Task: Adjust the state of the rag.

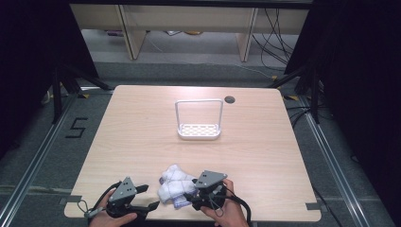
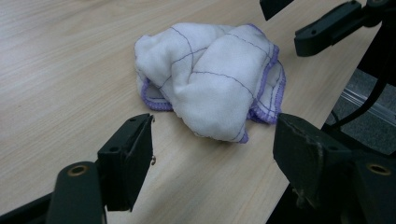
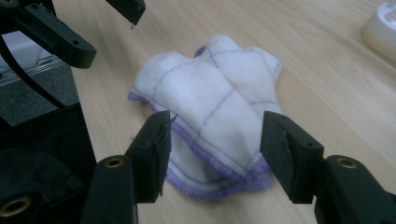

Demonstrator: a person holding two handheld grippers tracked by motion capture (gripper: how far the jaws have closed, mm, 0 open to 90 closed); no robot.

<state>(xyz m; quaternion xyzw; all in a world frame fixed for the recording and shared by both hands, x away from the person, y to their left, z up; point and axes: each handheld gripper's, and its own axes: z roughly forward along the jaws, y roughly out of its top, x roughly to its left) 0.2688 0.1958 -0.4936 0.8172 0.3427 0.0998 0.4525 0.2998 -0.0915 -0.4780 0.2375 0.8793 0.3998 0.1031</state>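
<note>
A: One wide table (image 1: 142, 137) is taking up most of the high view, and the white rack (image 1: 198, 119) is standing on it toward the far side, right of centre. Is that where the work is going on?

B: No, the work is sitting at the near edge. The crumpled white cloth (image 1: 174, 186) with the purple hem is lying bunched there, between the two grippers and well apart from the rack.

A: What is the right gripper (image 3: 215, 144) doing?

B: It is coming at the cloth from the right. Its jaws are standing moderately wide with the near hem lying between them, and the pads are not pressing on the fabric, so it is holding nothing.

A: And the left gripper (image 2: 212, 149)?

B: It is waiting just left of the cloth, jaws wide and empty, with the heap lying just beyond their tips.

A: How should this pickup go, in your judgement?

B: I would be aiming for the hem rather than the fat middle of the heap. The right jaws should be straddling one stitched edge fully before closing, low enough to catch the fabric without scraping the wood. The left should be taking a separate corner, so the cloth opens out rather than lifting as a lump.
</note>
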